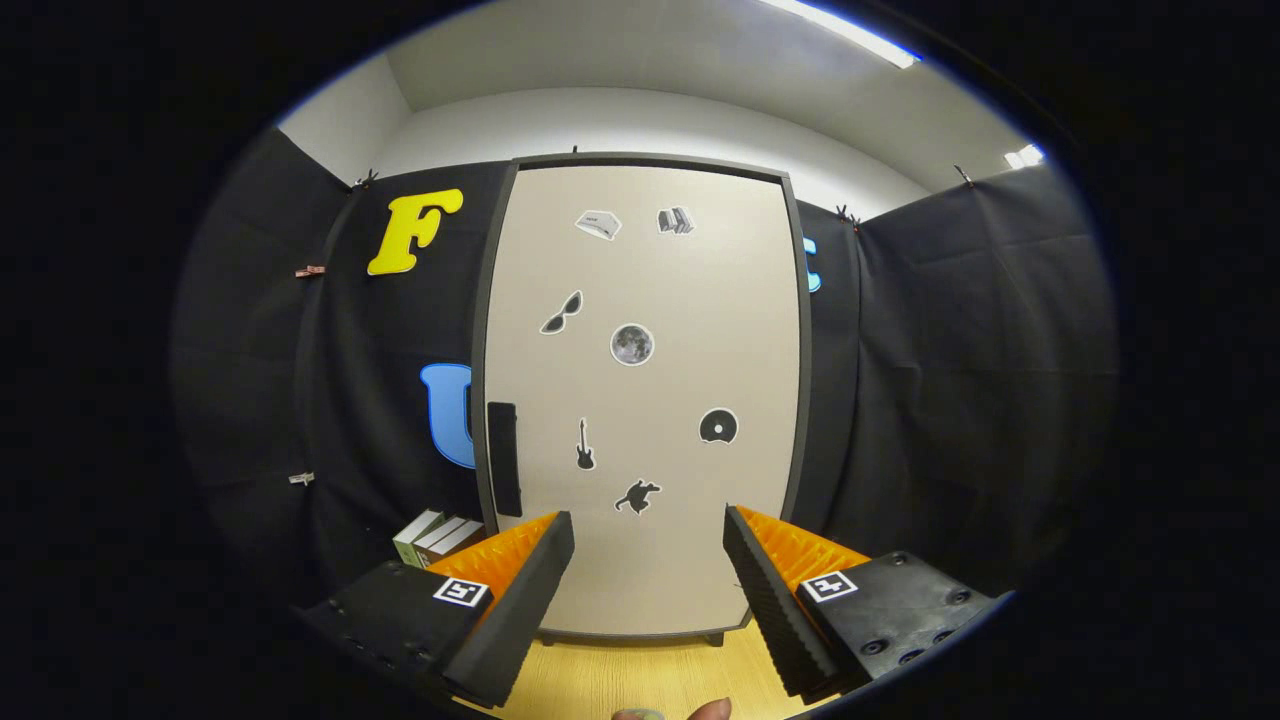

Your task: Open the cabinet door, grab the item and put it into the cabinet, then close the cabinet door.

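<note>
Cabinet: tall beige cabinet door [640,400] in a dark grey frame, upright and shut, straight ahead of you at 12 o'clock beyond your fingers. It stands on the light wooden tabletop [640,680].

Handle: black upright bar handle [503,458] on the door's edge at 9 o'clock, just above your left fingertip.

Door markings: small stickers spread over the panel, among them a round moon sticker [632,344] near the centre, a sunglasses sticker [562,313] at its 10 o'clock, a guitar sticker [585,446] at its 7 o'clock and a disc sticker [718,426] at its 4 o'clock.

Item: a small stack of green-and-white boxes [437,537] lying low beside the cabinet at 8 o'clock of the door, partly hidden behind your left finger; you cannot tell how many there are.

Tool: your gripper [648,535] is spread wide, with nothing between the fingers, both tips apart from the door and framing its lower part.

Hand: fingertips of a person's hand [675,712] show at 6 o'clock below the gripper.

Surroundings: black cloth booth wall [960,380] on both sides of the cabinet, with a white ceiling and strip light [850,32] at 1 o'clock.
</note>
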A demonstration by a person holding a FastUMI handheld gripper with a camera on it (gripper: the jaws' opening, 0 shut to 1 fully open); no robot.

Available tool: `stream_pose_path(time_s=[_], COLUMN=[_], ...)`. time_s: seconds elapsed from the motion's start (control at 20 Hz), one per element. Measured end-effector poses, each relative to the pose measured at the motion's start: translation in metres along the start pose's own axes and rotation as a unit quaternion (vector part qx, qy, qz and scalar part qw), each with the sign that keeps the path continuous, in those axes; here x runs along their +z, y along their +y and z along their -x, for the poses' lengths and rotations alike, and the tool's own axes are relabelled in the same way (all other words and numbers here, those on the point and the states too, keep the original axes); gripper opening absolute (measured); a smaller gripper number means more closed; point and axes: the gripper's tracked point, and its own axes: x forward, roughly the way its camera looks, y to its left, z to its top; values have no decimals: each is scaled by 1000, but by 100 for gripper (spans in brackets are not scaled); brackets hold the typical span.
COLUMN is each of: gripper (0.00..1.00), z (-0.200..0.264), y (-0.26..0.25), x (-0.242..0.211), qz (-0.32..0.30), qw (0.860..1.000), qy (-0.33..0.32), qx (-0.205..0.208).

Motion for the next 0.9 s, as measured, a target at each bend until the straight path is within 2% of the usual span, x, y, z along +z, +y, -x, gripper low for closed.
stream_pose_path(time_s=[0.3, 0.5, 0.65, 0.9], gripper=[97, 97, 97, 97], z=[-5, -19, -38, -97], y=[21, 53, 83, 122], x=[5, 14, 16, 2], qz=[-12, -32, -42, -43], qw=[1000, 999, 997, 996], qy=[-1, -3, -1, 8], qx=[18, 42, 62, 72])
